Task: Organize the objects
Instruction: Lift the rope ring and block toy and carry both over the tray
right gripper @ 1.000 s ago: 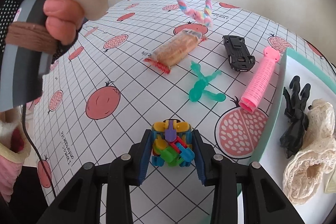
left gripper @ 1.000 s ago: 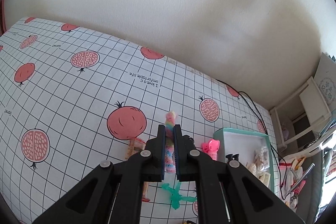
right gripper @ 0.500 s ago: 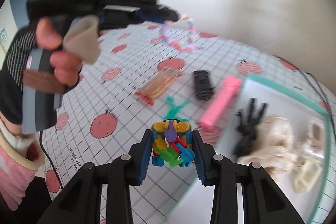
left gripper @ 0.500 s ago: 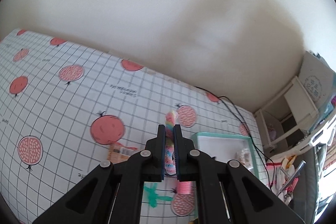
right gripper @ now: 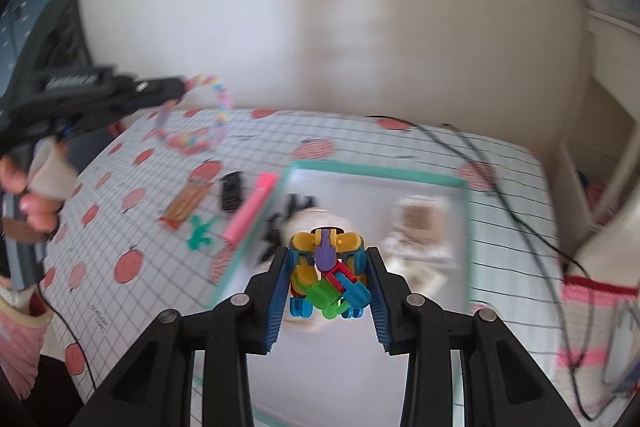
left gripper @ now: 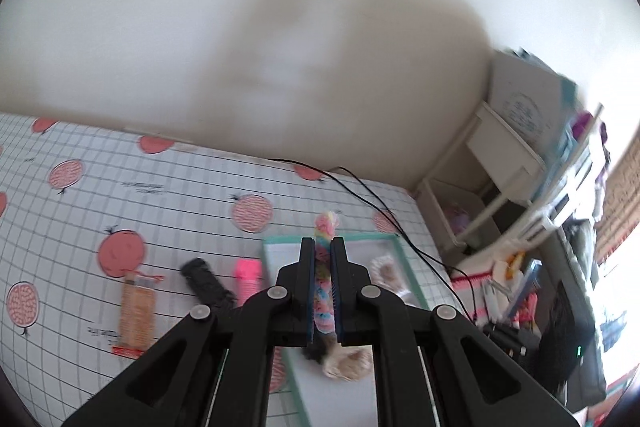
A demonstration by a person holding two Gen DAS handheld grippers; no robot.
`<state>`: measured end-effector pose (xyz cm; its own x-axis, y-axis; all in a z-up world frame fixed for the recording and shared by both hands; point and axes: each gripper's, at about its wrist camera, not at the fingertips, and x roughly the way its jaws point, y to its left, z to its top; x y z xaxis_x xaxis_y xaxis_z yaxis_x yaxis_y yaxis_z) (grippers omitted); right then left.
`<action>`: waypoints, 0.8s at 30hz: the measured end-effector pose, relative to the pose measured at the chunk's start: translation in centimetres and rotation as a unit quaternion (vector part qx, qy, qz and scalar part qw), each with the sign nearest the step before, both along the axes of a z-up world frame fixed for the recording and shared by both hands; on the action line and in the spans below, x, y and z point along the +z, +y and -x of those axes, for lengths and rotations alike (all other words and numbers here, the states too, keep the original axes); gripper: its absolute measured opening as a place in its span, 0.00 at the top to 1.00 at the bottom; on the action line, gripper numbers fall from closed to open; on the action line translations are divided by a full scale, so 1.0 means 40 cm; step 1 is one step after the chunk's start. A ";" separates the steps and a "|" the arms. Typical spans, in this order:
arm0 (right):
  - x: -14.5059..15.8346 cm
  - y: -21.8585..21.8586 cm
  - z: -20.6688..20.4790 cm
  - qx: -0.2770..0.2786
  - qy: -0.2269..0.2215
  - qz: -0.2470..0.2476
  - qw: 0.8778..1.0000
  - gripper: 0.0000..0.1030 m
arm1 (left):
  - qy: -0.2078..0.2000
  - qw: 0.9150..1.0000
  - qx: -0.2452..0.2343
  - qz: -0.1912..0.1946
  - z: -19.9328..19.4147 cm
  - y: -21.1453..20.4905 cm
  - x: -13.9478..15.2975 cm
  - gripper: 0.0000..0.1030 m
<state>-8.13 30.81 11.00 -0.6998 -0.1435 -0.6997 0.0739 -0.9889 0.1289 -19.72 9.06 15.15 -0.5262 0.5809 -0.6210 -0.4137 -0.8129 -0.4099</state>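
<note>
Left gripper [left gripper: 323,251]: shut tight on a pastel scrunchie [left gripper: 325,291]; loop end poking out past the fingertips; raised above the table, over the near-left edge of the tray [left gripper: 280,242].
Same gripper from the right wrist view [right gripper: 176,91]: far left, held by a hand [right gripper: 36,203]; scrunchie [right gripper: 200,131] hanging as a loop from the tips, clear of the cloth.
Right gripper [right gripper: 327,269]: closed on a toy [right gripper: 326,275] of coloured plastic links, pads pressed to both its sides; held above the tray's [right gripper: 376,179] white floor.
Cloth [left gripper: 80,211]: white grid with pink fruit prints, covering the table.
Left of tray, on cloth: one snack pack [right gripper: 185,205], one green figure [right gripper: 200,233], one black car [right gripper: 231,190], one pink tube [right gripper: 251,213] lying along the tray's left wall.
In tray: one black clip [right gripper: 276,227], one cream lace piece [right gripper: 316,221], pale packets [right gripper: 420,227] too blurred to count.
Cable [right gripper: 480,163]: black, running across the cloth behind the tray to the right.
Room: plain pale wall behind; white shelving [left gripper: 504,163] and clutter at right, blurred.
</note>
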 end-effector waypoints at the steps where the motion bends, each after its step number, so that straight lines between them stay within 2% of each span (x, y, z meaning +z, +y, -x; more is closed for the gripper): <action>1: 0.001 0.017 -0.007 -0.008 0.001 -0.001 1.000 0.62 | -0.001 1.000 -0.012 -0.001 -0.013 0.017 0.003 0.93; 8: -0.016 0.095 -0.035 -0.037 -0.019 0.004 0.999 0.62 | -0.032 0.995 -0.098 -0.003 -0.076 0.129 -0.024 0.93; 13: -0.074 0.087 -0.023 -0.022 -0.057 0.004 0.998 0.62 | -0.073 0.985 -0.153 0.027 -0.122 0.201 -0.104 0.93; 17: -0.121 0.066 -0.027 -0.007 -0.079 0.002 0.997 0.62 | -0.108 0.976 -0.179 0.058 -0.154 0.235 -0.185 0.93; 24: -0.183 0.050 -0.024 0.001 -0.110 -0.002 0.994 0.62 | -0.145 0.967 -0.182 0.104 -0.169 0.252 -0.276 0.93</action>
